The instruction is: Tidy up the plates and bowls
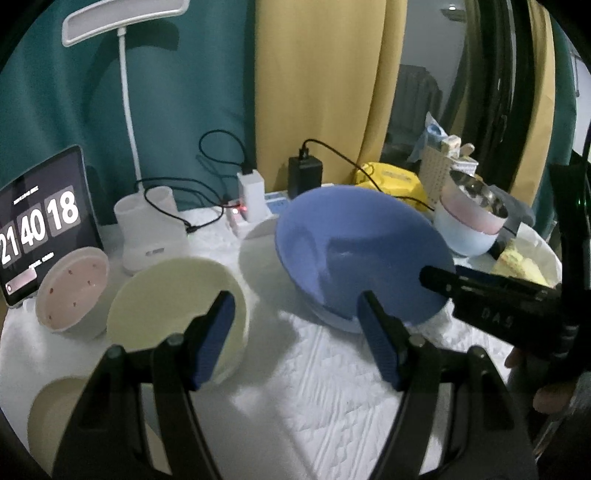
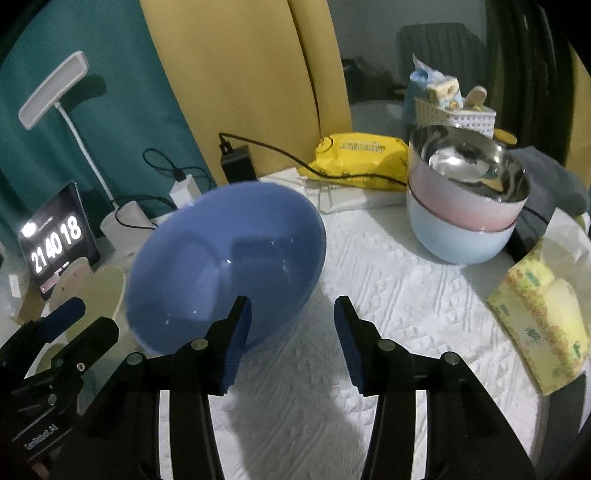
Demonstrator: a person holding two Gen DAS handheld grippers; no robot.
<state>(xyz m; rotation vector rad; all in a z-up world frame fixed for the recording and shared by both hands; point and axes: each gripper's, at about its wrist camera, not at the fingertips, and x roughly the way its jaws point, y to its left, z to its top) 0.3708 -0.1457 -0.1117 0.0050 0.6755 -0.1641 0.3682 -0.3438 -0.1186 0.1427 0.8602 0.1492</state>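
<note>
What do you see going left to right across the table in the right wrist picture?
clock screen → white lamp → big blue bowl → yellow packet → stack of bowls, shiny metal inside pink inside pale blue → yellow tissue pack.

Big bowl (image 2: 225,258) mid-frame: solid blue, no pattern. Stack at upper right in right-wrist view: shiny steel bowl (image 2: 469,166) on top, pink bowl (image 2: 461,206) under it, pale blue bowl (image 2: 458,240) at the bottom. Cream plate (image 1: 177,306) lower left in left-wrist view; beside it a pinkish dish (image 1: 72,291) w/ small dark red dots. Surface (image 2: 388,295) cover: white, quilted zigzag/diamond texture. Tissue pack (image 2: 543,325) at right edge: yellow w/ green print. Yellow packet (image 2: 358,155) up top. Curtains (image 2: 236,74) mustard yellow, wall part teal. Clock screen (image 2: 55,240) black, white digits. Lamp (image 1: 125,22) white. Claw pads blue, arms black.
</note>
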